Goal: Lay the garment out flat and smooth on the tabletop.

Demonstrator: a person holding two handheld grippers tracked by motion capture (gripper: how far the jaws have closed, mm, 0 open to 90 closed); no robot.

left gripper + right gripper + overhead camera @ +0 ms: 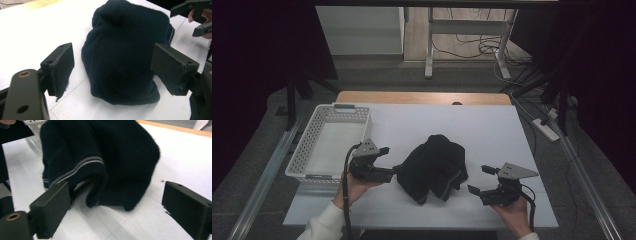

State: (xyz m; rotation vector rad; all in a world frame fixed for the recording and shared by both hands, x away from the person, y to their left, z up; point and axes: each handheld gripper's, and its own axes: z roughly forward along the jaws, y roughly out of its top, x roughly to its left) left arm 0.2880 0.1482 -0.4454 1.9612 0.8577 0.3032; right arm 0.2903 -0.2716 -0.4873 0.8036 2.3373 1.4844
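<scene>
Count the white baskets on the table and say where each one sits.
1. The white plastic basket sits at the table's left edge, beside the left tongs; its corner peeks behind the dark garment.

Dim surroundings, brightly lit white table (492,125), soft blurry close-ups

The garment (434,167) lies between both grippers, right of the basket (329,142).

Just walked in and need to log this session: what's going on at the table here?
A person holds a pair of tongs in each hand over a white table. A crumpled dark navy knit garment with a grey stripe lies between them. The left tongs are open at its left edge; the right tongs are open just right of it. Neither grips it yet. A white perforated plastic basket sits at the left.
</scene>
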